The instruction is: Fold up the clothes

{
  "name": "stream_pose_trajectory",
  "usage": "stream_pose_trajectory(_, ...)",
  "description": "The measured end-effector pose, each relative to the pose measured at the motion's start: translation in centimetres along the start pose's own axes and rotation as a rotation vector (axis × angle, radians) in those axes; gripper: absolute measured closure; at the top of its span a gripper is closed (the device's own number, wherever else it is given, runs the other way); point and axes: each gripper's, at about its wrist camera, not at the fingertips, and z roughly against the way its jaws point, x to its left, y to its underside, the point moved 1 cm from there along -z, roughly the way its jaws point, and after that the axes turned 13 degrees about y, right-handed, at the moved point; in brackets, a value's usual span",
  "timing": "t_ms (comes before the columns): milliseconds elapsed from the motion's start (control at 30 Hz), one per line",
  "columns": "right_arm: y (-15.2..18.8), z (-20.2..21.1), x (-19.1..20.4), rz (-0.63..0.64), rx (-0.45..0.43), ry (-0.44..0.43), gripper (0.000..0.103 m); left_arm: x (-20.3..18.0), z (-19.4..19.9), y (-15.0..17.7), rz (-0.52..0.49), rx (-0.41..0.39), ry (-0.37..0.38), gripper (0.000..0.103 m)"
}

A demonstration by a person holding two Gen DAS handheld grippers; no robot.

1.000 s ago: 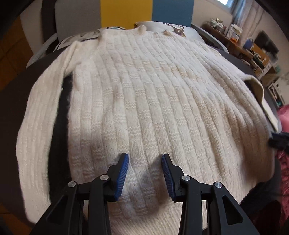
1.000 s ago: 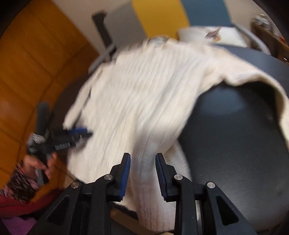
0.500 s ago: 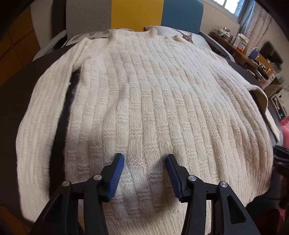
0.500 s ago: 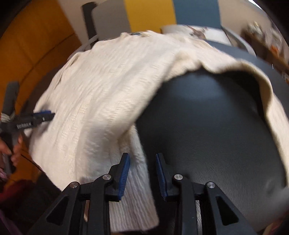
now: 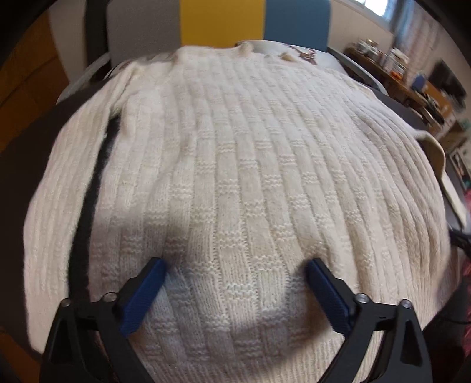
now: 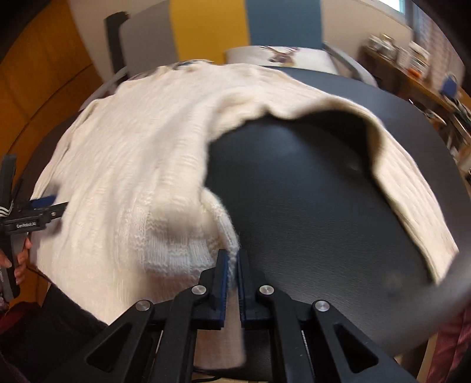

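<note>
A cream ribbed knit sweater (image 5: pixel 235 165) lies spread front-up on a round black table (image 6: pixel 323 206). My left gripper (image 5: pixel 235 271) is wide open, its blue pads resting on the sweater's lower body near the hem. In the right wrist view the sweater (image 6: pixel 132 165) covers the table's left half, with one sleeve (image 6: pixel 412 200) curving along the right rim. My right gripper (image 6: pixel 231 259) is shut on the sweater's lower right hem corner, which is bunched and lifted slightly. The left gripper (image 6: pixel 44 206) shows at the far left edge of that view.
Grey, yellow and blue chair backs (image 5: pixel 220 23) stand behind the table. A white printed cloth (image 6: pixel 282 56) lies at the table's far edge. A cluttered wooden shelf (image 5: pixel 406 76) runs along the right. Orange wood panelling (image 6: pixel 38 88) is at left.
My left gripper has opened much wider over the sweater's lower body. My right gripper has closed on the hem corner and pulled it up off the table.
</note>
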Motion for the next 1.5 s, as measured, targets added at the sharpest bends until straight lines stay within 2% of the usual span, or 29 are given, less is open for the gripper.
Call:
stream_pose_trajectory(233,1.9,0.3,-3.9,-0.078,0.044,0.033,0.098,0.3,0.0,0.0,0.012,-0.009,0.000,0.000)
stream_pose_trajectory(367,2.0,0.9,-3.0,-0.013,0.071,-0.023,0.095,0.3,-0.1,-0.1,0.012,-0.007,-0.001,0.000)
stream_pose_trajectory(433,0.9,2.0,-4.2,-0.042,0.017,-0.040,0.090,0.3,0.1,-0.3,0.018,-0.002,0.000,0.000)
stream_pose_trajectory(467,0.3,2.5,-4.9,-0.058,-0.009,-0.048,0.081,0.2,0.2,-0.5,0.021,-0.003,0.003,0.000)
stream_pose_trajectory(567,-3.0,3.8,-9.8,-0.272,-0.117,-0.093,0.078,-0.2,0.6,-1.4,0.019,-0.024,0.018,0.000)
stream_pose_trajectory(733,-4.1,1.9,-17.3,-0.578,-0.042,0.046,0.076,-0.6,1.8,-3.5,0.015,-0.095,0.015,0.000)
stream_pose_trajectory(833,-4.8,0.7,-21.8,-0.757,0.004,0.133,0.076,-0.7,2.4,-4.6,-0.016,-0.145,-0.024,0.000)
stream_pose_trajectory(867,-4.9,0.3,-23.3,-0.715,0.020,0.225,0.076,-0.6,2.1,-4.9,-0.023,-0.142,-0.036,0.000)
stream_pose_trajectory(900,-4.6,-0.2,-24.7,-0.684,0.047,0.277,0.076,-0.5,1.7,-5.1,-0.026,-0.130,-0.047,0.000)
stream_pose_trajectory(967,-6.6,-2.8,-25.1,-0.645,0.108,0.301,0.076,-0.4,0.6,-5.6,-0.034,-0.106,-0.068,0.000)
stream_pose_trajectory(1100,-7.4,-2.8,-24.5,-0.548,0.089,0.352,0.076,-0.9,-1.0,-5.8,-0.050,-0.075,-0.083,0.000)
stream_pose_trajectory(1167,-7.5,-1.7,-23.4,-0.533,0.055,0.323,0.076,-1.2,-1.4,-5.7,-0.062,-0.070,-0.081,0.000)
stream_pose_trajectory(1300,-5.1,-1.0,-22.8,-0.694,0.055,-0.014,0.075,-1.3,-2.4,-5.3,-0.072,-0.064,-0.084,0.000)
stream_pose_trajectory(1367,-3.6,-1.1,-22.8,-0.752,0.096,0.012,0.075,-1.2,-2.4,-5.3,-0.065,-0.075,-0.078,0.000)
stream_pose_trajectory(1433,-1.0,-0.5,-24.0,-0.874,0.114,0.012,0.075,-1.2,-2.4,-5.2,-0.067,-0.075,-0.078,0.000)
stream_pose_trajectory(1500,1.2,-1.0,-25.9,-1.034,0.119,-0.034,0.075,-1.2,-2.3,-5.1,-0.071,-0.072,-0.072,0.000)
